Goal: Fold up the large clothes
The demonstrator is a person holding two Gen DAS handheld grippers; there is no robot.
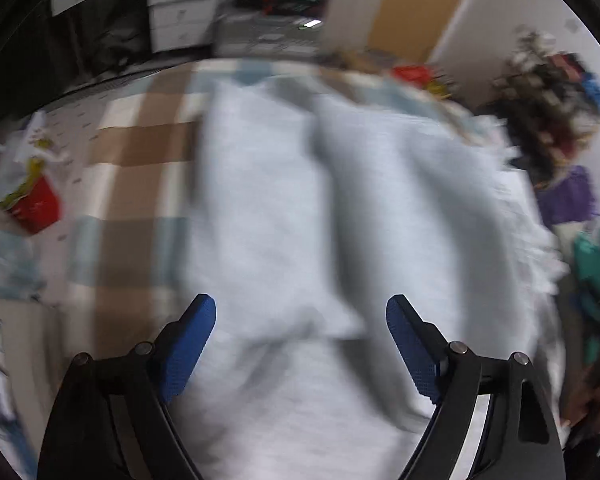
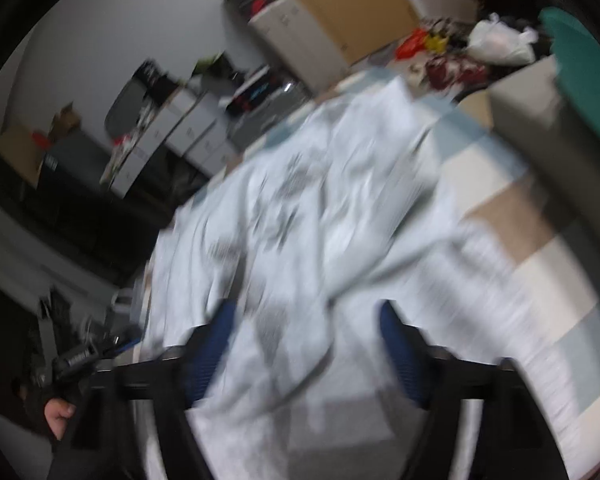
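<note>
A large pale blue-white garment [image 1: 300,200] lies spread on a checked cloth of brown, white and light blue [image 1: 140,184]. A fold ridge runs down its middle. My left gripper [image 1: 301,316] hovers over the garment's near part, blue pads wide apart, nothing pinched between them. In the right wrist view the same garment [image 2: 320,208] shows a dark printed pattern and many wrinkles. My right gripper [image 2: 306,320] stands open above its near edge, and cloth lies under the gap without being pressed by the pads. Both views are blurred.
A red bag [image 1: 36,208] and white plastic sit at the left of the cloth. Piled coloured clothes [image 1: 560,128] stand at the right. White drawer units [image 2: 192,132], cardboard boxes [image 2: 356,4] and clutter line the far side. A person's hand [image 2: 58,412] holds the other gripper at lower left.
</note>
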